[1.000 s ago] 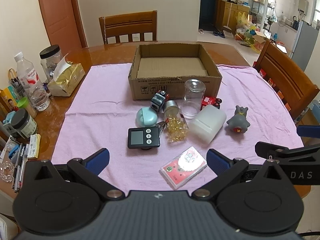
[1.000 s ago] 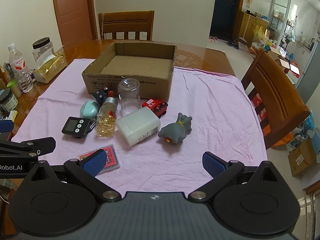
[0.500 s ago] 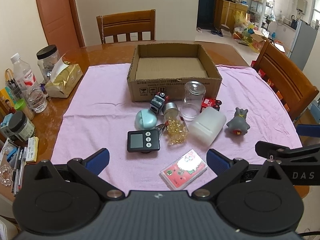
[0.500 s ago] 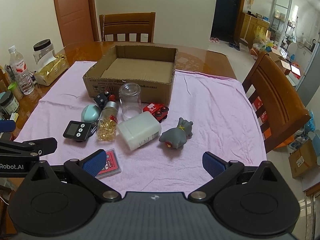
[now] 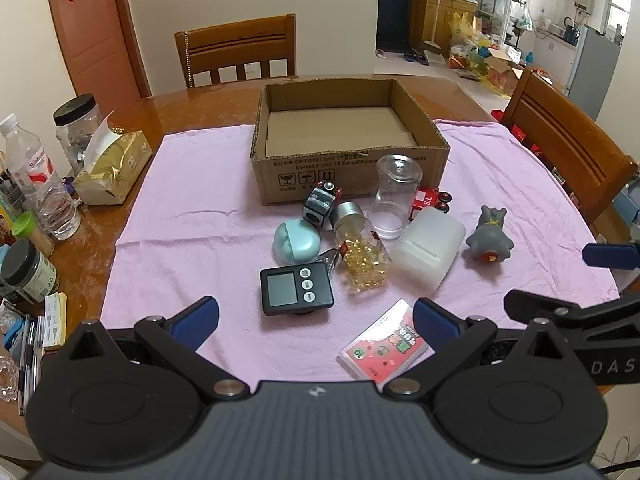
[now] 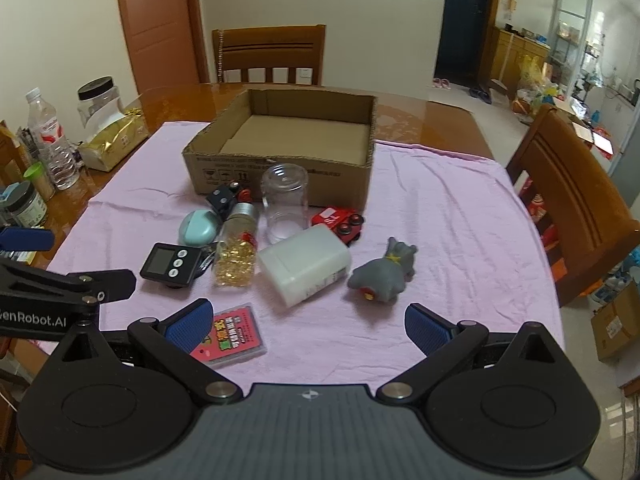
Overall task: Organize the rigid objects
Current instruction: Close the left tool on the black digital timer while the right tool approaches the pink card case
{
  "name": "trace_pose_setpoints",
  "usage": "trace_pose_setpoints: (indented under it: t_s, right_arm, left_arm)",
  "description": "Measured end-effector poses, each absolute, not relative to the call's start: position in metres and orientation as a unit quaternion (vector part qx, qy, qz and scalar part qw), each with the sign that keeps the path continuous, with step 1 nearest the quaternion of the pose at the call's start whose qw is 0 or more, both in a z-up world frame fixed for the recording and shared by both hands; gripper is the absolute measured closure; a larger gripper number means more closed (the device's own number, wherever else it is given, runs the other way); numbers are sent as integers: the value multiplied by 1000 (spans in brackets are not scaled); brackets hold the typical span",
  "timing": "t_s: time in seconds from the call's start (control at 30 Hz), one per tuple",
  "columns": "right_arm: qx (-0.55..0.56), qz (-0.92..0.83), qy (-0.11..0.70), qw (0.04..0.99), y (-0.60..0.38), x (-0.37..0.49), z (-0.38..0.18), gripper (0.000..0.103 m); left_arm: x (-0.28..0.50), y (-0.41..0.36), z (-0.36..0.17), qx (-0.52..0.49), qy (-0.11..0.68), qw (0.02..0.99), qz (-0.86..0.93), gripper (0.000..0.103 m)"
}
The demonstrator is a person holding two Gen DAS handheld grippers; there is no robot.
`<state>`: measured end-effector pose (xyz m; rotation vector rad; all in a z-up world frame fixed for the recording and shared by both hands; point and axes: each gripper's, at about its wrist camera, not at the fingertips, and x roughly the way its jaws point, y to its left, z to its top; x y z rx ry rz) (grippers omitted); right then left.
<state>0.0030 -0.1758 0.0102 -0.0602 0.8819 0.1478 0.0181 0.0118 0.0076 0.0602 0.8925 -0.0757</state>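
An empty cardboard box stands at the back of a pink cloth. In front of it lie a clear jar, a pill bottle, a white container, a black timer, a teal case, a grey toy, a red toy car and a red card pack. My left gripper is open, near the timer and card pack. My right gripper is open, short of the white container.
A tissue pack, water bottle and jars crowd the table's left edge. Wooden chairs stand behind the box and to the right. The pink cloth covers the table's middle.
Both grippers have moved slightly forward toward the objects; the right view shifted a little to the right. Nothing on the cloth moved.
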Motion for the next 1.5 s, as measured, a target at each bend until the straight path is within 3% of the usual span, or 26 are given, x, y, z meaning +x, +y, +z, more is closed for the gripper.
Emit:
trace_pose_setpoints:
  t_s: [0.73, 1.5]
  right_arm:
    - [-100, 192, 495, 841, -93, 37, -106, 0]
    - [-57, 77, 522, 847, -132, 62, -117, 0]
  left_arm:
    - [41, 92, -26, -10, 457, 889, 3, 1]
    - [92, 57, -63, 8, 474, 878, -71, 1]
